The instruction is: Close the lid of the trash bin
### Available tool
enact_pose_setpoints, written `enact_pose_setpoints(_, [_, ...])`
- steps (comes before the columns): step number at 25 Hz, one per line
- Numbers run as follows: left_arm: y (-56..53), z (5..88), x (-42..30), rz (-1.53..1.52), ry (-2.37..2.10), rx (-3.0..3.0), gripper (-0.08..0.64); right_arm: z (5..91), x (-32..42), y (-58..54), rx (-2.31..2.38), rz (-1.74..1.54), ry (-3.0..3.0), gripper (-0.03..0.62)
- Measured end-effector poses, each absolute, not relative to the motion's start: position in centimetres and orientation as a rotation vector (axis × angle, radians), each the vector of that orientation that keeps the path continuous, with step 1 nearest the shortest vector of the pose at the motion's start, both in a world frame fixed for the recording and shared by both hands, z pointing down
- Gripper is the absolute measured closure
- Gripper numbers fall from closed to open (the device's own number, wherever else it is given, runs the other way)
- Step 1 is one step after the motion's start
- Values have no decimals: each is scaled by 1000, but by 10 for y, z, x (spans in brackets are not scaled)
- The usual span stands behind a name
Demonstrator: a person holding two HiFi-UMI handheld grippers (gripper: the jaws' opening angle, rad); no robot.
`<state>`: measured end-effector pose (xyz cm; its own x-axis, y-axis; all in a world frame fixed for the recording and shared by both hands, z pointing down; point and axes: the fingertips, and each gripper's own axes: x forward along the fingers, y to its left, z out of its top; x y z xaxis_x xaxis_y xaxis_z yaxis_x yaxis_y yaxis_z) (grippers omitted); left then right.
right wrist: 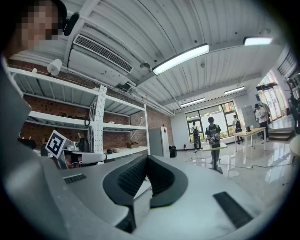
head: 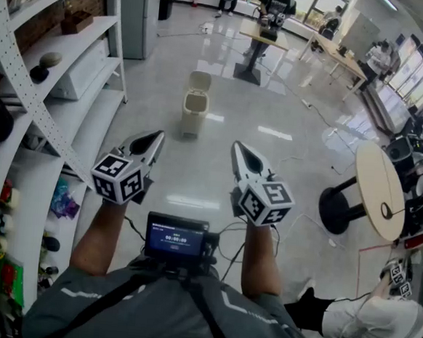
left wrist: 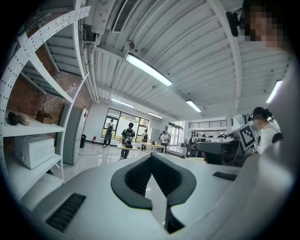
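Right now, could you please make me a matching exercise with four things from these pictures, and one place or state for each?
Things:
1. trash bin lid
2. left gripper
3. round table
4. small screen

Places or states:
a. between the person's forearms
b. raised open
c. at the far right of the head view
d. jaws together, nothing held

Pairs: 1-b, 2-d, 3-c, 4-a

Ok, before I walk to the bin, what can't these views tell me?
- Trash bin: far and small in the head view; inside and hinge unreadable.
- Gripper views: bin in neither; gripper bodies fill the lower frame.
- Floor just ahead: partly covered by left gripper and right gripper.
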<state>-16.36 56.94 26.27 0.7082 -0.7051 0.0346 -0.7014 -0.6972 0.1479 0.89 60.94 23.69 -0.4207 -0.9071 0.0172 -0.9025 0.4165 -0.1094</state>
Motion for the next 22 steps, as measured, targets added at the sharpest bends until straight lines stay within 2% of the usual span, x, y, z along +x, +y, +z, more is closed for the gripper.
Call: enact_pose_setpoints(22, [567,266,-179,-56,-1110,2760,568,238,-7,604,-1713,-160,2578,583])
